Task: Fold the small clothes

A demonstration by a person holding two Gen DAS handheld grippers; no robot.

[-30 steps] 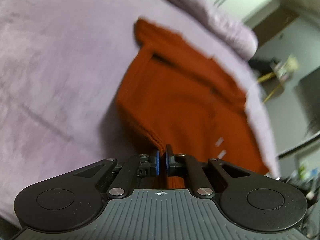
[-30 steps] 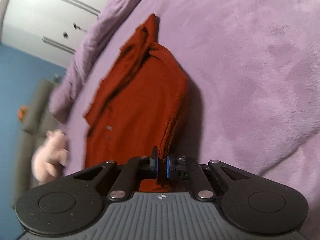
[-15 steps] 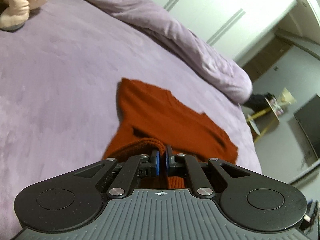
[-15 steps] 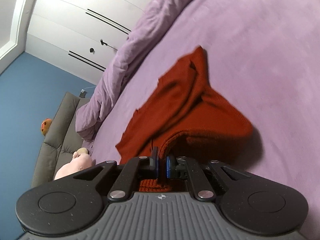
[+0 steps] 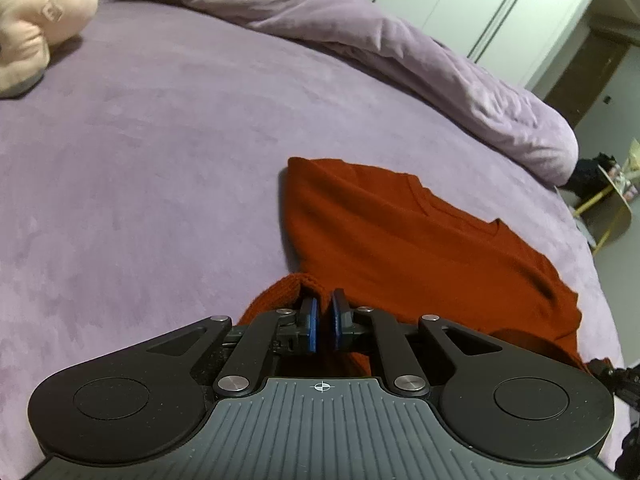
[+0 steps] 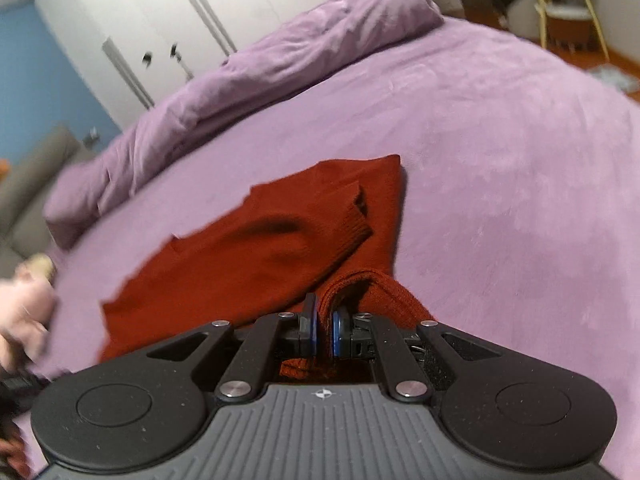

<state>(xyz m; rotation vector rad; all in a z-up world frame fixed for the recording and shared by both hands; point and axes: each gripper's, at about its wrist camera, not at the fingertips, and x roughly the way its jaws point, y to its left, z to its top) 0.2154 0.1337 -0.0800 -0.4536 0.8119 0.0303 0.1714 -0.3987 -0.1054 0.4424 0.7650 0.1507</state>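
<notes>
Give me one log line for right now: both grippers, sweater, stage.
left gripper: shut on sweater hem | right gripper: shut on sweater hem | sweater: rest lies on bed | stage: hem raised, fold not yet laid

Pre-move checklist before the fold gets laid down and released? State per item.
1. Left gripper shut on the sweater hem: ok, knit sits between the blue pads.
2. Right gripper shut on the sweater: ok, a ribbed edge is pinched.
3. Far part of the sweater lying flat on the purple bedspread: ok in the left wrist view.
4. Sleeve tucked neatly: not ok, its cuff lies loose across the body, slightly rumpled.
5. Landing area free of the plush toy and rolled duvet: ok, both sit apart from the sweater.
6. Held corners aligned with the far edge: cannot tell.
</notes>
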